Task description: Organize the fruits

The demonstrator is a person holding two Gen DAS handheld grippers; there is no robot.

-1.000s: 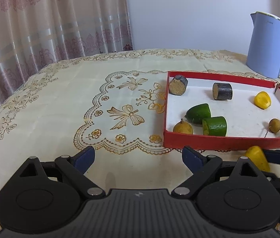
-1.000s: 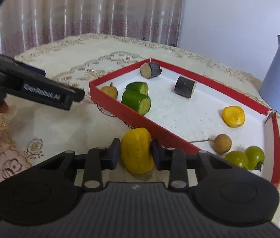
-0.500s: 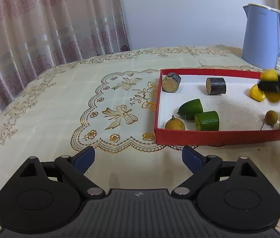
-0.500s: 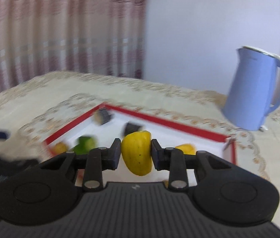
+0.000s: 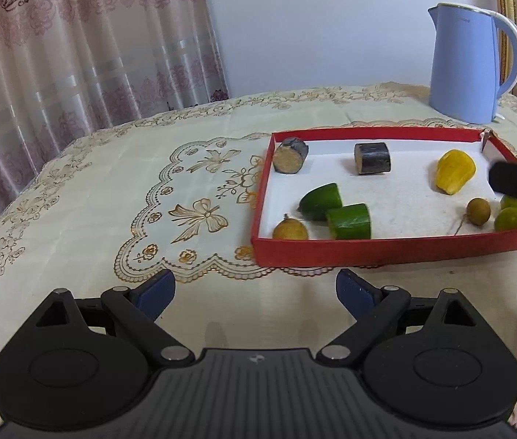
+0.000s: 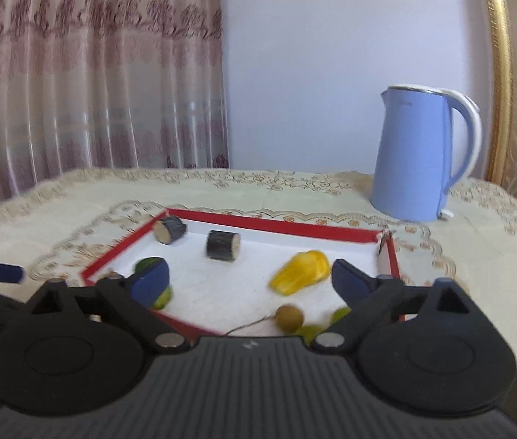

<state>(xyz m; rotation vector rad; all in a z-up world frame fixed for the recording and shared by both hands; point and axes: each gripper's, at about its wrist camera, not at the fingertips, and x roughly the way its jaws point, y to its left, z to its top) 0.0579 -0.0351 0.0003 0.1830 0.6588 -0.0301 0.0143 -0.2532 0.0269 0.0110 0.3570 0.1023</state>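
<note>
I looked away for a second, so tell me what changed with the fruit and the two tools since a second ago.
The right tool carried its yellow fruit piece from the tablecloth, outside the red tray's near wall, up over the tray and let go; it now hangs open. Only one yellow piece shows in the tray now, so the second has probably merged with it or is hidden. The left tool stayed open and empty. The other fruits kept their places.

Fruit pieces lie in the tray; kettle stands behind.
</note>
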